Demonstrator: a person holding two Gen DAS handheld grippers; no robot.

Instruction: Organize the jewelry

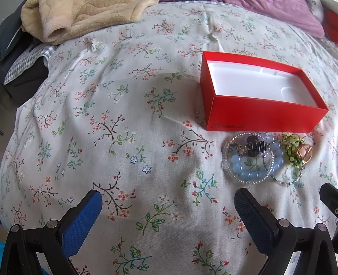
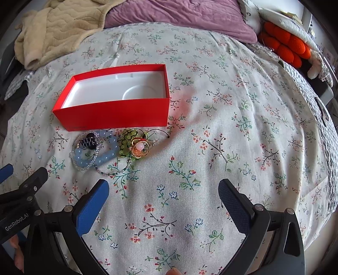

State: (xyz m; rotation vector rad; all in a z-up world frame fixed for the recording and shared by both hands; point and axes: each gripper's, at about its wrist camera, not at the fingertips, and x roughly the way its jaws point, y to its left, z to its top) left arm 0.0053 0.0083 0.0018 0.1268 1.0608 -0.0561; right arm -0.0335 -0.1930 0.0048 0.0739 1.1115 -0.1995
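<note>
You hold both grippers low over the bed, which is covered by a cream sheet printed with small flowers. Your left gripper has its jaws spread wide with nothing between them, only the sheet showing in the gap. Your right gripper is the same: jaws wide apart and empty.

The red box sits open on the sheet, its white inner tray bare. In the left wrist view the red box lies ahead and to the right; in the right wrist view it lies ahead and to the left.

The jewelry is heaped together just in front of the box's near wall, close to it. A blue bead bracelet lies at the left of the heap, with a clear bead bracelet looped over it and a black hair clip resting on top. To its right sit a green bead piece and a gold ring with a pink bead, touching one another. A thin strand of dark green beads trails out toward you.

Farther back lie a beige fleece blanket and a purple pillow.
</note>
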